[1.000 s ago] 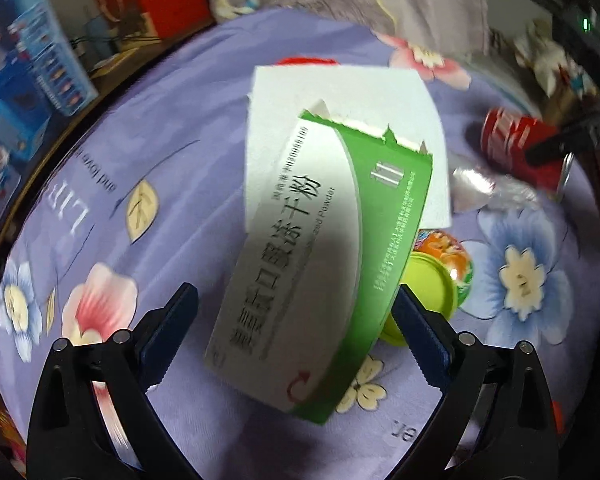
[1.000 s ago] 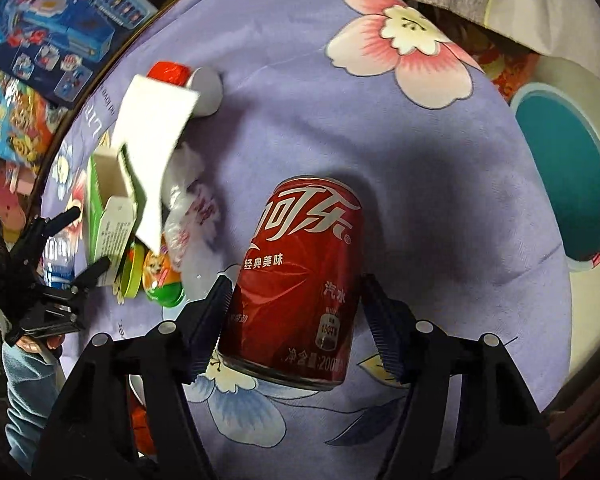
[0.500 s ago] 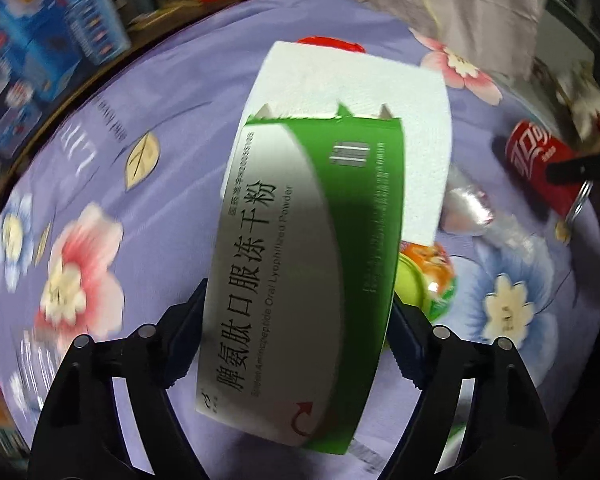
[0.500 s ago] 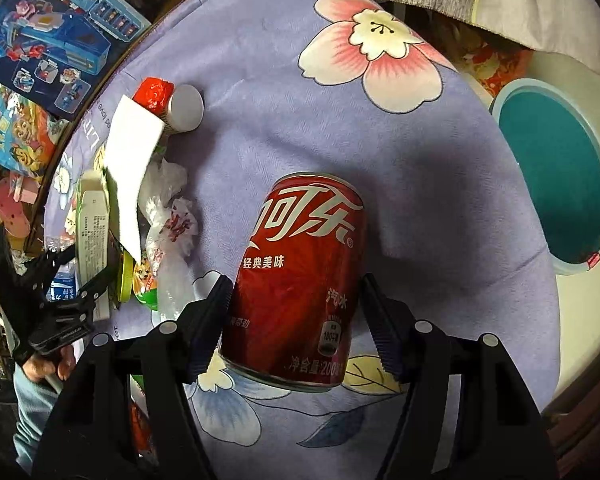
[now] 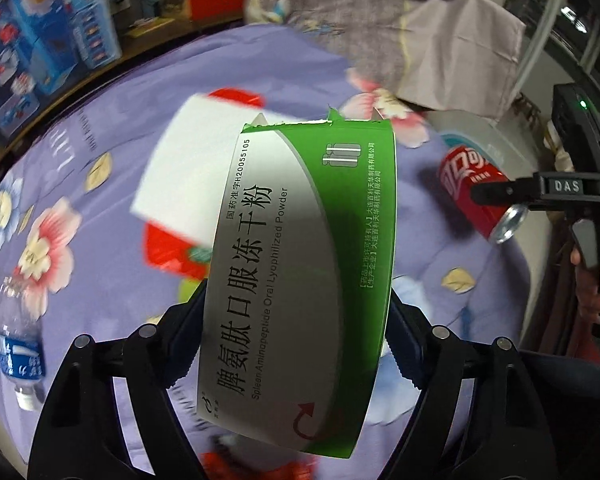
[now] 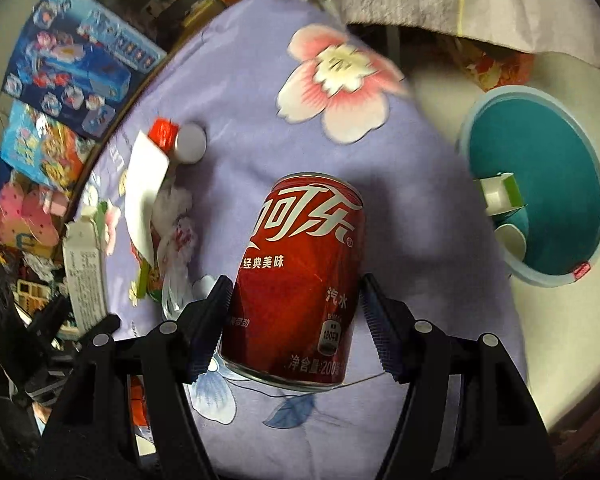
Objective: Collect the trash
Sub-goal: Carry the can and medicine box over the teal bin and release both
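The teal bin [image 6: 540,200], barely in view a second earlier, now sat nearer beside the floral tablecloth [image 6: 240,80]. The left gripper [image 5: 296,320], open before, clamped the green medicine box [image 5: 300,260] aloft. The right gripper [image 6: 296,300] still gripped the cola can [image 6: 300,280].

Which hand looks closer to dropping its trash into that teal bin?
Right. The right gripper holds the red cola can with the teal bin just beside it. The left gripper holds the green medicine box, with no bin in its view.
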`<state>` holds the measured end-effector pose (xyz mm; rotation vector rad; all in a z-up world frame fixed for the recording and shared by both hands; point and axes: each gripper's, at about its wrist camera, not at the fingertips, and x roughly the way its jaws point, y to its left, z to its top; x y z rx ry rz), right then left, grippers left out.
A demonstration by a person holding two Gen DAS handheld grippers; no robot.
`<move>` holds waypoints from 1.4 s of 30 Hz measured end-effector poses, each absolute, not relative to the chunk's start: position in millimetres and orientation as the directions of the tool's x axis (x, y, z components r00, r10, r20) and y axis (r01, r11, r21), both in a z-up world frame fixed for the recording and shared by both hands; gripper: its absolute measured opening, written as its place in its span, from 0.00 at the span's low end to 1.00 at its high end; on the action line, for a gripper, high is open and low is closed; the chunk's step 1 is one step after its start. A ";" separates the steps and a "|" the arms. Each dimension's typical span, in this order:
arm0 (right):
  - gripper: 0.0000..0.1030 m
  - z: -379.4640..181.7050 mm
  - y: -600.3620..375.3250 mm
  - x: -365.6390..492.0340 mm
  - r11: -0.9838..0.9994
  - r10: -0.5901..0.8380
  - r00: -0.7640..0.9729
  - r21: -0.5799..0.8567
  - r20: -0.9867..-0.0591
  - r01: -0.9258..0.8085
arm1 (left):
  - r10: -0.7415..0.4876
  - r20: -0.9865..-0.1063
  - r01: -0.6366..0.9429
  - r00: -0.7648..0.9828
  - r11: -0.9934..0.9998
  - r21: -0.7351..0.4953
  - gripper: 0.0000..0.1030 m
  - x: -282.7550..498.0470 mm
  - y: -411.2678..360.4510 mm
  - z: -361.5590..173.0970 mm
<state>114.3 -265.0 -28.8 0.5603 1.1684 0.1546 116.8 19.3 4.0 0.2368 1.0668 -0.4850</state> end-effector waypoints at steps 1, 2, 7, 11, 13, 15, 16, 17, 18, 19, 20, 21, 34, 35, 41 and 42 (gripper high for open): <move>0.61 -27.5 -272.2 113.0 0.850 0.397 0.407 0.497 -0.823 0.176 | -0.274 -0.879 0.504 0.390 0.862 -0.045 0.77 114.9 6.8 6.5; 0.61 -26.4 -282.0 110.5 0.843 0.397 0.418 0.505 -0.817 0.186 | -0.281 -0.878 0.516 0.387 0.856 -0.046 0.77 113.6 -2.2 7.4; 0.61 -22.6 -328.1 100.4 0.815 0.383 0.473 0.532 -0.793 0.232 | -0.318 -0.876 0.572 0.362 0.818 -0.061 0.77 112.8 -60.5 9.8; 0.61 -20.5 -365.5 92.0 0.792 0.367 0.517 0.551 -0.774 0.263 | -0.337 -0.875 0.607 0.347 0.792 -0.064 0.77 112.8 -104.0 11.3; 0.61 -20.7 -381.2 87.7 0.782 0.359 0.533 0.559 -0.766 0.276 | -0.344 -0.874 0.624 0.342 0.779 -0.062 0.77 112.1 -127.7 12.1; 0.61 -21.4 -396.8 84.4 0.774 0.352 0.545 0.564 -0.761 0.287 | -0.350 -0.875 0.640 0.336 0.766 -0.061 0.77 113.1 -148.6 11.0; 0.61 -21.6 -405.9 82.6 0.770 0.348 0.552 0.567 -0.758 0.293 | -0.353 -0.876 0.646 0.329 0.761 -0.064 0.77 114.3 -158.4 10.1; 0.61 -21.7 -414.8 80.9 0.766 0.344 0.559 0.570 -0.755 0.298 | -0.356 -0.877 0.649 0.323 0.758 -0.069 0.77 115.1 -166.0 9.7; 0.61 -21.7 -422.5 79.1 0.762 0.338 0.565 0.571 -0.753 0.304 | -0.360 -0.879 0.652 0.314 0.754 -0.076 0.78 116.9 -175.4 8.9; 0.61 -21.7 -428.8 77.5 0.760 0.332 0.571 0.572 -0.751 0.310 | -0.362 -0.880 0.655 0.308 0.752 -0.080 0.78 117.5 -182.7 7.9; 0.61 -21.5 -438.7 74.9 0.756 0.322 0.580 0.572 -0.748 0.319 | -0.363 -0.882 0.658 0.301 0.748 -0.084 0.78 118.8 -194.2 6.3; 0.61 -21.7 -446.7 72.8 0.752 0.315 0.586 0.573 -0.747 0.326 | -0.364 -0.884 0.661 0.294 0.745 -0.087 0.78 119.6 -202.7 4.9; 0.61 -51.2 -524.6 49.8 0.680 0.276 0.604 0.596 -0.748 0.427 | -0.341 -0.914 0.726 0.221 0.683 -0.079 0.78 125.1 -307.3 -28.6; 0.61 -53.5 -529.2 48.2 0.675 0.273 0.603 0.596 -0.749 0.435 | -0.337 -0.917 0.726 0.214 0.682 -0.081 0.78 127.0 -313.3 -32.5; 0.61 -62.6 -545.0 45.6 0.660 0.267 0.597 0.595 -0.756 0.458 | -0.327 -0.925 0.715 0.195 0.692 -0.095 0.80 133.5 -339.2 -49.0; 0.61 -64.1 -546.4 46.3 0.659 0.269 0.595 0.595 -0.757 0.460 | -0.328 -0.925 0.712 0.191 0.695 -0.099 0.81 135.2 -341.2 -51.5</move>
